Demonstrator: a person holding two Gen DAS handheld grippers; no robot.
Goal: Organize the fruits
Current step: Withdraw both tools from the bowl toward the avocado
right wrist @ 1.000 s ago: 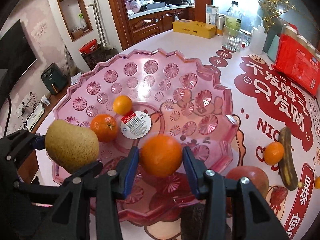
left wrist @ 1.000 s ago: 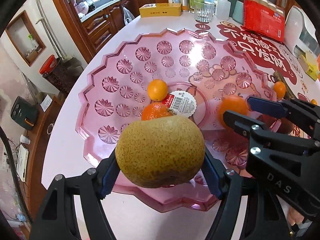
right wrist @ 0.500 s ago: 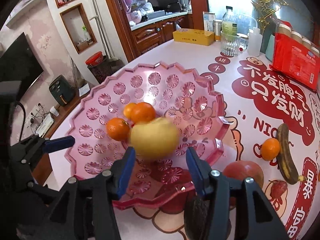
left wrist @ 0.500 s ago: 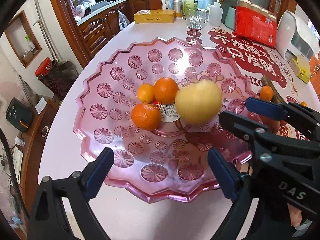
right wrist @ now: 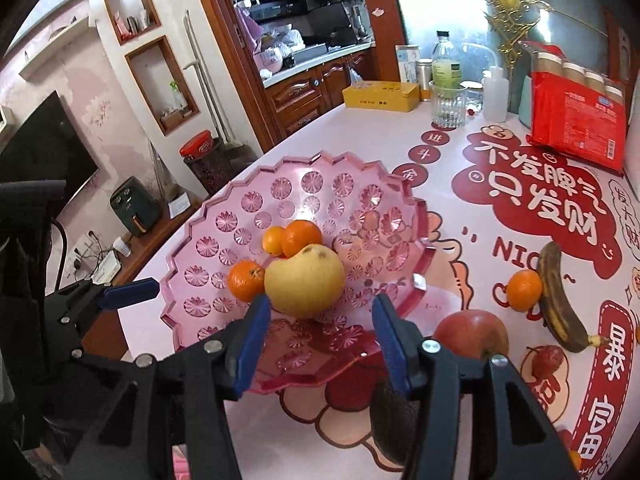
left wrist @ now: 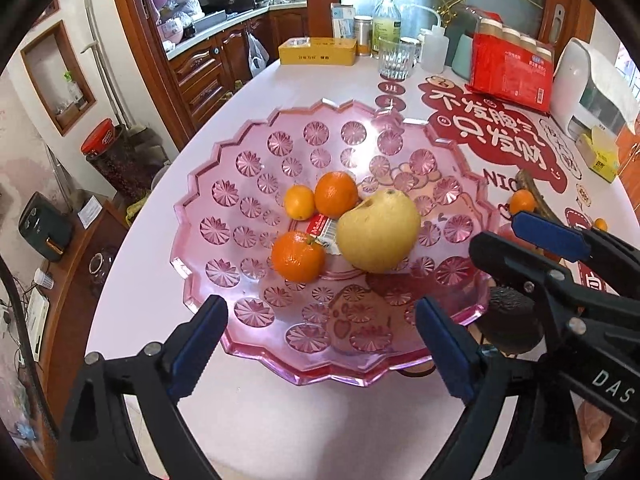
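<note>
Left gripper (left wrist: 320, 350): I hold it above the near rim of the pink fruit dish, its jaws spread wide with nothing between them.
Right gripper (right wrist: 318, 346): I hold it over the same near rim, its jaws parted and empty.
Pink fruit dish (left wrist: 248, 132): a scalloped glass dish on the white table (left wrist: 160, 280); my landmark for everything below.
Pear (left wrist: 378, 232): yellow, resting in the centre of the dish, touching a paper label beneath it.
Oranges in the dish: one (left wrist: 298, 256) just left of the pear, one (left wrist: 335, 194) just behind it, and a smaller one (left wrist: 299, 202) beside that.
Apple (right wrist: 472, 334): red, on the table just outside the dish's right rim.
Loose orange (right wrist: 524, 290): on the table right of the dish, touching a dark, overripe banana (right wrist: 556, 300).
Avocado (right wrist: 390, 424): dark, on the table by the dish's near right edge, partly hidden behind my right gripper.
Drinking glass (right wrist: 448, 106): well beyond the dish's far rim.
</note>
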